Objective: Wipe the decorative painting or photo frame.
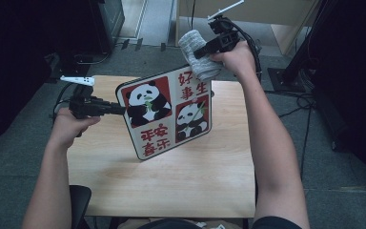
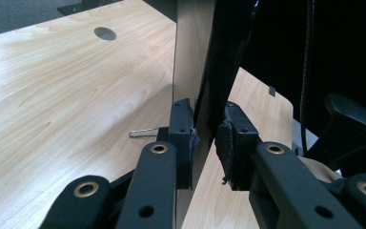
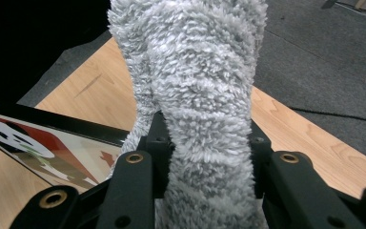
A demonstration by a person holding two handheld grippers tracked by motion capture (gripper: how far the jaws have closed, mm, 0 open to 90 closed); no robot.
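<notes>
The left claw (image 1: 116, 109) is clamped on the left edge of the panda board (image 1: 167, 114), its two jaws pressing the thin panel from either side, as the left gripper view (image 2: 205, 143) shows edge-on. The board is held up off the surface (image 1: 195, 176), tilted so its printed face looks up toward the person, with its long axis running from the far right corner down to the near left corner. Its lower corner hangs over the middle of the surface; whether it touches the wood cannot be told.

The right claw (image 1: 205, 49) is closed on a fluffy grey cloth (image 1: 198, 55), which bulges out between and above the jaws in the right gripper view (image 3: 205, 143). That claw sits beyond the far edge of the surface, at the board's far right corner, and the cloth hangs down touching or just above that corner.

The relation that matters is cloth to board face. The board lies below and toward the person from the right claw, its face sloping away down and to the left. The right hand (image 1: 236, 57) is the nearer one to the printed face; the left hand (image 1: 69, 125) only steadies the panel. My guess is that a wipe would run from that top corner down along the long axis.
</notes>
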